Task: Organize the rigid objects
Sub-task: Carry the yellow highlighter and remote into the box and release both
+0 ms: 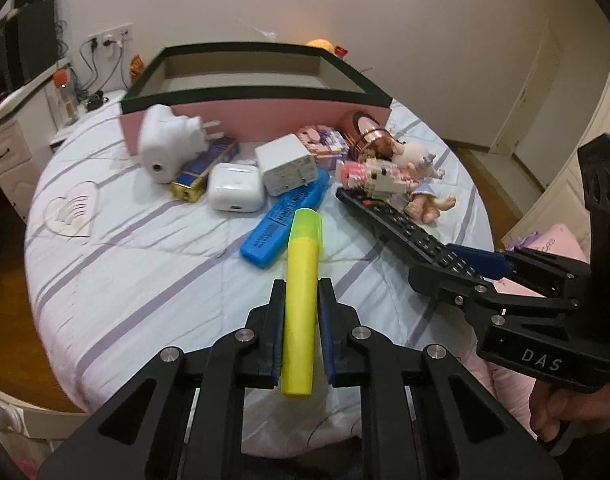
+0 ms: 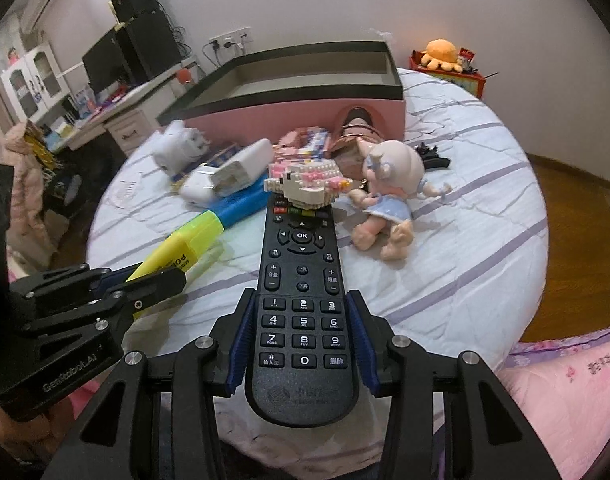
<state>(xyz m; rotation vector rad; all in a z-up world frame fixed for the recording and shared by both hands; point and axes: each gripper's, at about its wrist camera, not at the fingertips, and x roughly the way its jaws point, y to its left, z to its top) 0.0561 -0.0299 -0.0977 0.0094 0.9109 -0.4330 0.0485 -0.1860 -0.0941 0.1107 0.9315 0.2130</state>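
Left gripper (image 1: pixel 301 300) clamps yellow highlighter (image 1: pixel 302 300); right gripper (image 2: pixel 301 320) clamps black remote (image 2: pixel 303 300). Far pink box (image 1: pixel 245 120) looks empty inside; chargers, blue highlighter (image 1: pixel 287 220), doll (image 2: pixel 385 200) remain loose on the bed (image 1: pixel 145 272). Early stage.

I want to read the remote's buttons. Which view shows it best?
The right wrist view: the remote fills the centre, keys facing the camera. The left wrist view shows it sidelong, keys too small to read.

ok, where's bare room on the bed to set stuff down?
Free: striped sheet left of the blue case, out to the heart print; also the sheet right of the doll. Pink box interior looks empty. Crowded: the pile along the box's front wall.
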